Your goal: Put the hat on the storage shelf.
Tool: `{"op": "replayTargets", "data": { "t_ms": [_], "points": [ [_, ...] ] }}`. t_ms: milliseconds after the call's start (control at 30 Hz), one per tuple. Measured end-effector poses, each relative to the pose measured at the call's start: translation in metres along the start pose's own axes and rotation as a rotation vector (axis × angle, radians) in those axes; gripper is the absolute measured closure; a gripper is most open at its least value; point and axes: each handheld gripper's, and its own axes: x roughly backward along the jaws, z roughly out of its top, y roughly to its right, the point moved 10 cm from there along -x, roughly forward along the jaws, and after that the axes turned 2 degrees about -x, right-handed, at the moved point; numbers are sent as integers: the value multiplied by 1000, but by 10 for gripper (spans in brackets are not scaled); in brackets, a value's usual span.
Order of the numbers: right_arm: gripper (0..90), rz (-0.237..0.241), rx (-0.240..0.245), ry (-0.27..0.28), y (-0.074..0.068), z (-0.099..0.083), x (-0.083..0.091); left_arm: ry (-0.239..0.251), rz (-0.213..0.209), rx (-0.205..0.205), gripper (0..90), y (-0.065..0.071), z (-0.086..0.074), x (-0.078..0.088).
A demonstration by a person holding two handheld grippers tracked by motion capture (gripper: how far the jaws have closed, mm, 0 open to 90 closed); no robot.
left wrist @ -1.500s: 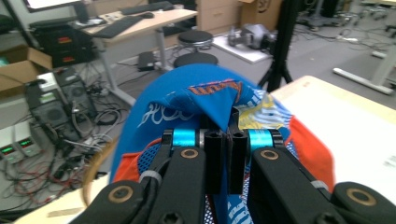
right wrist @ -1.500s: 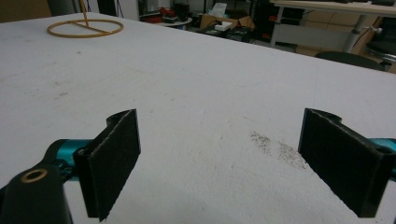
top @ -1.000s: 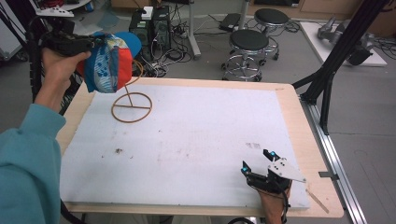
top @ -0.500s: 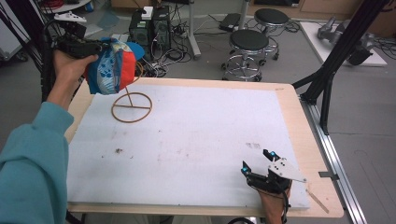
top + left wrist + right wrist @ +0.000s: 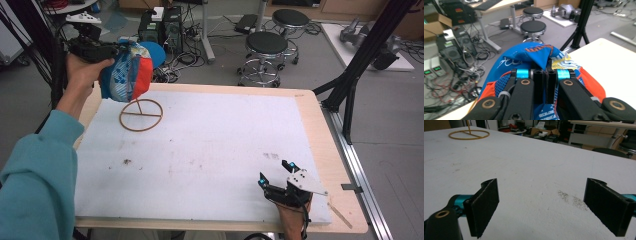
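Cap: a blue, orange and white cap point(image 5: 127, 75) is hanging in the air at the far left, above and just left of the stand point(image 5: 141, 115).
Cap grip: the left gripper point(image 5: 111, 52) is pinching a fold of the fabric; in the left gripper view its jaws are standing almost together with the cloth point(image 5: 534, 53) bunched between them and spilling over the top.
Stand: a thin wooden ring with a crossbar and an upright stick is sitting on the far left of the surface point(image 5: 210, 150); the stick's top is hidden behind the cap.
Change: over the last second the left hand point(image 5: 82, 72) has been drifting the cap a little left and slightly lower, and the cap is now tilting more on its side than a second ago.
Meaning: the cap is looking close to the stick, so the work is probably at the lining-up step before hanging or seating it; touching or apart is hard to tell from here.
Right gripper: the right gripper point(image 5: 280, 177) is resting at the near right edge, where it was a second ago, jaws spread wide with nothing between them; the right gripper view is showing bare surface between the two pads point(image 5: 485, 205).
Risk: the light stand may be tipping if the cap is pushing sideways on the stick.
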Motion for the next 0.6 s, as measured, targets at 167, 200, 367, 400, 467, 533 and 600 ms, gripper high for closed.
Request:
{"op": "replayTargets", "data": {
  "t_ms": [167,200,367,400,467,533,600],
  "points": [
    [119,3,-6,3,0,0,0,-31,61,-26,888,-10,-6,-5],
    [119,4,-7,4,0,0,0,-34,75,-30,888,-13,-6,-5],
    [119,5,-7,2,0,0,0,-28,104,-10,888,-27,-7,-1],
    [119,5,-6,2,0,0,0,-28,110,-9,888,-29,-8,0],
    [119,5,-6,0,0,0,0,-27,113,-8,888,-30,-8,0],
    [119,3,-6,2,0,0,0,-20,123,1,888,-36,-8,1],
    [119,2,-8,2,0,0,0,-22,130,2,888,-39,-9,1]
  ]
}}
